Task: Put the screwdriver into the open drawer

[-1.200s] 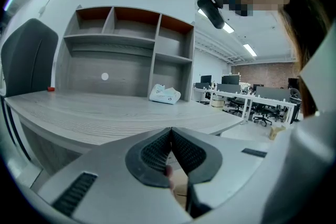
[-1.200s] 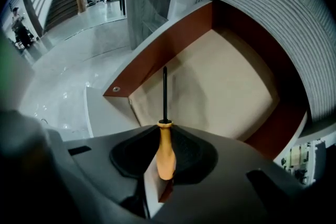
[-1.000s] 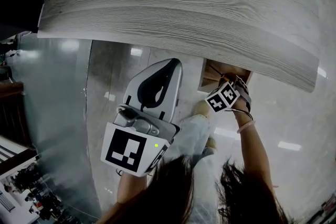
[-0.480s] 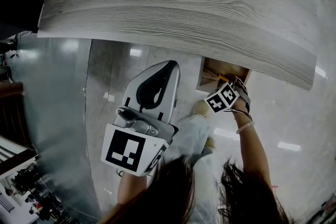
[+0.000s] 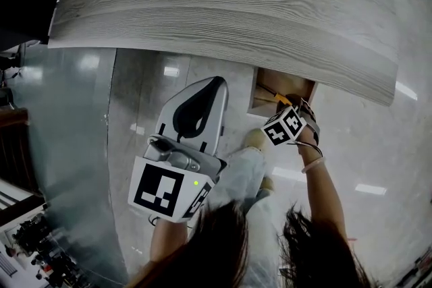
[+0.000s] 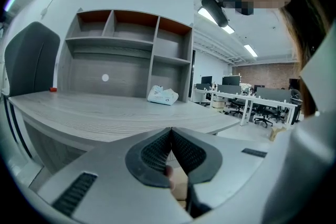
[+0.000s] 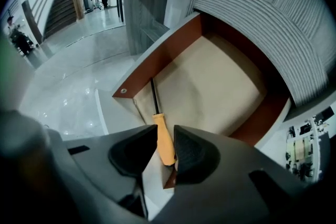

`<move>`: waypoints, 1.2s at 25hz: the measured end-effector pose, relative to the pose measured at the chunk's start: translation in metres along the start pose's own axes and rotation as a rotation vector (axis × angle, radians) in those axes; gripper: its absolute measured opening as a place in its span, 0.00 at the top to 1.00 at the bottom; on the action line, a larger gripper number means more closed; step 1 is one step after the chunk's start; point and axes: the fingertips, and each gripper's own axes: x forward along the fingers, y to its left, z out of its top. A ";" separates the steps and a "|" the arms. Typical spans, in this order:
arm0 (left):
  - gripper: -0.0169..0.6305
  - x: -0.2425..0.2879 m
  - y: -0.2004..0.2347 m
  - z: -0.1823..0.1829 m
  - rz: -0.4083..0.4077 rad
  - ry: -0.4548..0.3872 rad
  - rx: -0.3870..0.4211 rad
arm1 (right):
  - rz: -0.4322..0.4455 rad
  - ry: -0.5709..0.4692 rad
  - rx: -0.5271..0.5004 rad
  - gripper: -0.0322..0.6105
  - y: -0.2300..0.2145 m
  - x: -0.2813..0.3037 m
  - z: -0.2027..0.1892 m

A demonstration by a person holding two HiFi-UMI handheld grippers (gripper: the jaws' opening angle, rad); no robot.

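Observation:
The open drawer (image 5: 260,92) juts out from under the grey desk (image 5: 223,3); its brown walls (image 7: 157,55) and pale floor fill the right gripper view. My right gripper (image 5: 289,110) hangs over the drawer's front corner. Its jaws (image 7: 165,136) are shut on the orange handle of the screwdriver (image 7: 161,126). The black shaft points down along the drawer's left wall, inside the drawer. My left gripper (image 5: 213,85) is held out over the floor, left of the drawer, away from it. Its jaws (image 6: 171,131) are shut with nothing between them.
A white packet (image 6: 163,95) lies on the desk (image 6: 105,107) before a shelf unit (image 6: 131,50). A small red thing (image 6: 52,89) sits at the desk's far left, next to a dark chair (image 6: 26,60). Glossy floor surrounds the drawer.
The right gripper stays at the drawer with the screwdriver. The head view has shifted a little, so more of the drawer shows below the desk edge. The left gripper has barely moved.

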 end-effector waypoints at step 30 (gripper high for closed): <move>0.95 -0.067 -0.071 0.007 -0.010 -0.070 -0.003 | -0.109 -0.178 0.092 0.85 0.004 -0.125 -0.011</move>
